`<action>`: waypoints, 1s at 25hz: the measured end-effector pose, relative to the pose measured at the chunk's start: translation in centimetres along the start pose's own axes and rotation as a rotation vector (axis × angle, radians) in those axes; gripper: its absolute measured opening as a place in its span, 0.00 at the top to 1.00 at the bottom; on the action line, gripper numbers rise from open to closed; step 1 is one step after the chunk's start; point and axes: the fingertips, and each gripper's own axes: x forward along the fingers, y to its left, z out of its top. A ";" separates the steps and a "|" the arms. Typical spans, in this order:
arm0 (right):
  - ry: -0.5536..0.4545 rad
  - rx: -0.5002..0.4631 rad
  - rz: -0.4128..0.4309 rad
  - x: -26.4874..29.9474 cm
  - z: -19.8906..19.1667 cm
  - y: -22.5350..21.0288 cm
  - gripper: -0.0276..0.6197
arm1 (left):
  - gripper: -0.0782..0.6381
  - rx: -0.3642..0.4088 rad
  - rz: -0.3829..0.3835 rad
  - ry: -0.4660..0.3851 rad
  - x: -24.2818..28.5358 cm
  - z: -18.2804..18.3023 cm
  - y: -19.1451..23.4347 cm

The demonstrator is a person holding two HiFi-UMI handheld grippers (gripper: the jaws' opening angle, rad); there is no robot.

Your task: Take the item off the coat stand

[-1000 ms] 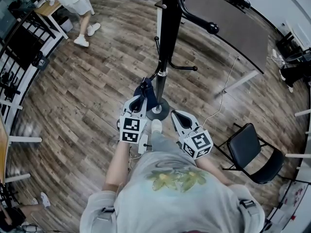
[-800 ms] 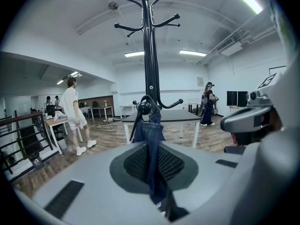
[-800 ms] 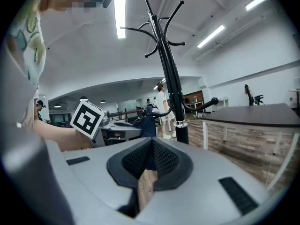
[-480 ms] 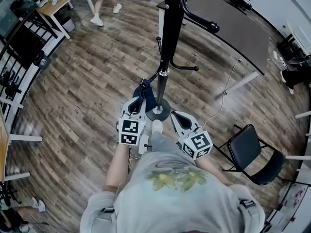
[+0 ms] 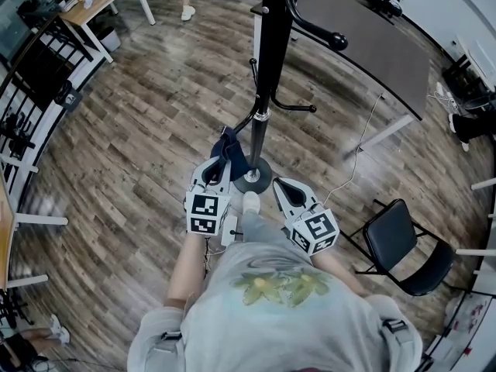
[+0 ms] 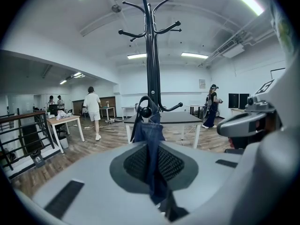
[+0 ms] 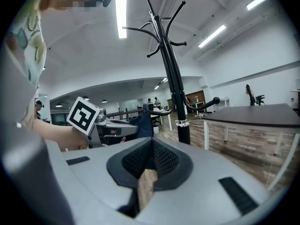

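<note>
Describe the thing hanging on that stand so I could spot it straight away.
Find the tall black coat stand rising from the wooden floor. Low on its pole, a ball-tipped hook carries a dark blue cloth, and the left tool is pinched shut on its lower end. It is the only thing hanging there; the other hooks in view are bare.

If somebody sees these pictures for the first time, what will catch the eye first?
The tall black coat stand rises mid-room from the wooden floor. A dark blue cloth hangs from one of its low hooks, and the left gripper is shut on the cloth's lower end.
</note>
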 end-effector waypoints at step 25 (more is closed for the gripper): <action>-0.011 -0.024 0.020 -0.7 -0.2 1.6 0.95 | 0.84 -0.035 0.021 0.002 -3.4 -1.7 -0.5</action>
